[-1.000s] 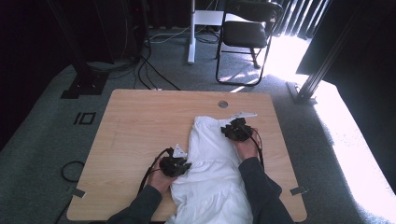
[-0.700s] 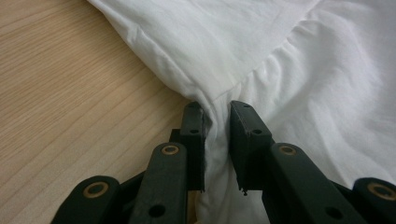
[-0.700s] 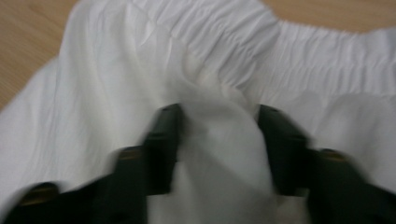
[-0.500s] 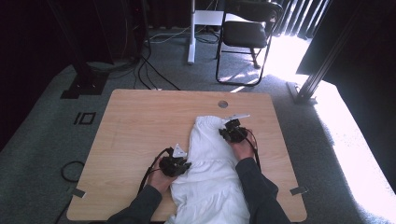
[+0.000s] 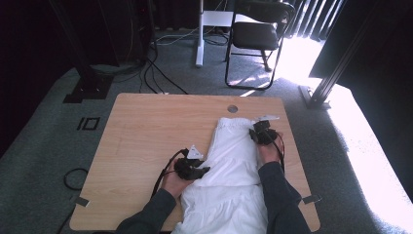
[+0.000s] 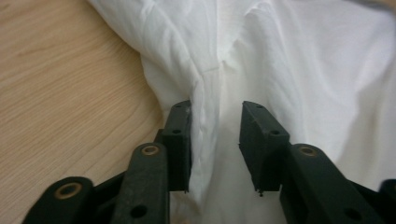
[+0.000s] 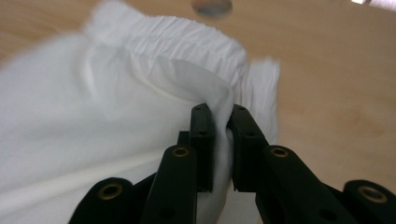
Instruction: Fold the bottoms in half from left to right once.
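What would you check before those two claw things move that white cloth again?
1. Right gripper pinching the white garment near its gathered edge: ok, fabric is squeezed between the pads.
2. Left gripper gripping the garment's side: not ok, its jaws have just been opening and stand apart around a fold.
3. Garment lying on the table: not ok, its near end hangs over the front edge.
4. Bare tabletop to the left for spreading: ok.
5. Cables caught in the cloth: cannot tell.
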A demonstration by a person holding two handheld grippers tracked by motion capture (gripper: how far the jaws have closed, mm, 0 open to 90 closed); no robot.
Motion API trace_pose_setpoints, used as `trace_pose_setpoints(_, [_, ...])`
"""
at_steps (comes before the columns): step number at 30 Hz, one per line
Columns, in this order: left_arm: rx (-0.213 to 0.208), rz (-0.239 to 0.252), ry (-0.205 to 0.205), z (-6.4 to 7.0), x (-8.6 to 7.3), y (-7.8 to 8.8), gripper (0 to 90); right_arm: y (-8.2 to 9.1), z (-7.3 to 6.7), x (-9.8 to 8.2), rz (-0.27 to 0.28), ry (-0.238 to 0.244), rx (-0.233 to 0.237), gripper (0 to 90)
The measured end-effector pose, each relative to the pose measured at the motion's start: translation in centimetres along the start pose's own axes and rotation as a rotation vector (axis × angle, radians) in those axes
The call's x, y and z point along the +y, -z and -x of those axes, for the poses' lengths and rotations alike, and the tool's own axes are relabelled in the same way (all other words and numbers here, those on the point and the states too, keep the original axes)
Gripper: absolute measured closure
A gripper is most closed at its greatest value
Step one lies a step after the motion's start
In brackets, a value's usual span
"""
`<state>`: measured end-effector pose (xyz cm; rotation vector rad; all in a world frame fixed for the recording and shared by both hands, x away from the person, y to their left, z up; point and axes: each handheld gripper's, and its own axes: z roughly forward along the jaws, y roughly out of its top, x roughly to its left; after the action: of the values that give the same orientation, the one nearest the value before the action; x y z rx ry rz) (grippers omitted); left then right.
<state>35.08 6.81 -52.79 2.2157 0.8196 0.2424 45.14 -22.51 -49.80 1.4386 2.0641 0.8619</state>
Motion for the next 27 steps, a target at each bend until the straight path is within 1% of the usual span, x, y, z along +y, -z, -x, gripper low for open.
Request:
trace_pose_setpoints(1, [-0.006, -0.007, 0.01, -0.1, -0.1, -0.3, 61.9, -1.1, 0.5, -0.9, -0.03, -0.022, 0.004, 80.5])
trace_pose_setpoints(2, [-0.009, -0.008, 0.016, -0.2, -0.1, -0.4, 61.4, -1.9, 0.8, -1.6, -0.047, -0.037, 0.011, 79.9])
trace_pose_setpoints(3, [-0.003, -0.008, 0.015, -0.2, -0.1, -0.4, 61.2, -2.3, 1.0, -2.0, -0.055, -0.048, 0.018, 78.7])
trace_pose_setpoints(5, [0.01, 0.007, 0.019, -0.4, 0.1, -0.1, 57.4, -2.8, 1.3, -2.6, -0.068, -0.075, 0.031, 75.4])
trace_pose_setpoints(6, [0.01, 0.007, 0.019, -0.4, 0.1, -0.1, 55.1, -2.8, 1.3, -2.6, -0.068, -0.075, 0.031, 75.4])
trace_pose_setpoints(7, [0.031, 0.065, 0.058, -1.2, 0.7, 0.8, 51.9, -2.5, 1.3, -2.7, -0.04, -0.054, 0.023, 83.0])
trace_pose_setpoints(8, [0.036, 0.082, 0.078, -1.5, 1.0, 1.0, 50.3, -2.1, 1.2, -2.6, -0.032, -0.048, 0.013, 85.2])
trace_pose_setpoints(9, [0.036, 0.082, 0.078, -1.5, 1.0, 1.0, 48.9, -1.7, 1.1, -2.4, -0.01, -0.047, 0.007, 85.5])
trace_pose_setpoints(10, [0.049, 0.105, 0.098, -2.3, 1.9, 1.1, 47.4, -1.3, 1.1, -2.2, 0.013, -0.054, 0.004, 85.4])
trace_pose_setpoints(11, [0.049, 0.105, 0.098, -2.3, 1.9, 1.1, 46.8, -1.3, 1.1, -2.2, 0.013, -0.054, 0.004, 85.4])
trace_pose_setpoints(12, [0.049, 0.105, 0.098, -2.3, 1.9, 1.1, 46.8, -1.0, 1.1, -2.0, 0.026, -0.056, -0.001, 85.4])
trace_pose_setpoints(13, [0.054, 0.116, 0.117, -2.8, 2.9, 0.7, 45.1, -1.1, 1.3, -2.0, 0.02, -0.06, -0.023, 76.9])
trace_pose_setpoints(14, [0.06, 0.107, 0.118, -3.2, 3.9, -0.1, 44.7, -1.3, 1.4, -2.1, 0.009, -0.066, -0.035, 78.3])
trace_pose_setpoints(15, [0.067, 0.107, 0.118, -3.3, 4.4, -0.5, 44.1, -1.4, 1.5, -2.3, 0.005, -0.079, -0.038, 83.6])
trace_pose_setpoints(16, [0.067, 0.107, 0.118, -3.3, 4.4, -0.5, 43.9, -1.5, 1.5, -2.4, 0.01, -0.082, -0.037, 87.6])
trace_pose_setpoints(17, [0.07, 0.105, 0.125, -3.4, 4.7, -1.0, 43.7, -1.2, 1.3, -2.4, 0.03, -0.073, -0.052, 88.4])
trace_pose_setpoints(18, [0.068, 0.099, 0.125, -3.5, 5.0, -1.4, 43.7, -1.2, 1.3, -2.4, 0.03, -0.073, -0.052, 88.4])
trace_pose_setpoints(19, [0.073, 0.096, 0.123, -3.5, 5.2, -1.8, 43.9, -0.6, 1.0, -2.4, 0.074, -0.051, -0.065, 88.6])
trace_pose_setpoints(20, [0.075, 0.089, 0.125, -3.5, 5.3, -2.2, 43.9, 1.4, 0.3, -2.2, 0.208, -0.04, -0.099, 88.7])
trace_pose_setpoints(21, [0.07, 0.075, 0.126, -3.5, 5.4, -2.7, 44.0, 2.2, 0.0, -2.2, 0.271, -0.028, -0.14, 88.6])
trace_pose_setpoints(22, [0.068, 0.063, 0.126, -3.4, 5.3, -3.2, 44.0, 2.2, 0.0, -2.2, 0.271, -0.028, -0.14, 88.6])
trace_pose_setpoints(23, [0.07, 0.045, 0.12, -3.2, 5.2, -3.7, 44.7, 1.7, 0.3, -2.1, 0.205, -0.017, -0.197, 87.9])
trace_pose_setpoints(24, [0.075, 0.024, 0.11, -3.0, 5.1, -4.2, 44.7, 1.7, 0.3, -2.1, 0.205, -0.017, -0.197, 87.9])
trace_pose_setpoints(25, [0.075, 0.005, 0.1, -2.7, 4.8, -4.8, 44.8, -0.2, 1.4, -2.5, 0.051, -0.071, -0.167, 85.6])
trace_pose_setpoints(26, [0.071, 0.001, 0.098, -2.6, 4.7, -5.0, 44.8, -0.8, 1.8, -3.0, 0.024, -0.096, -0.167, 83.0])
trace_pose_setpoints(27, [0.071, 0.001, 0.098, -2.6, 4.7, -5.0, 44.8, -0.8, 1.8, -3.0, 0.024, -0.096, -0.167, 83.0])
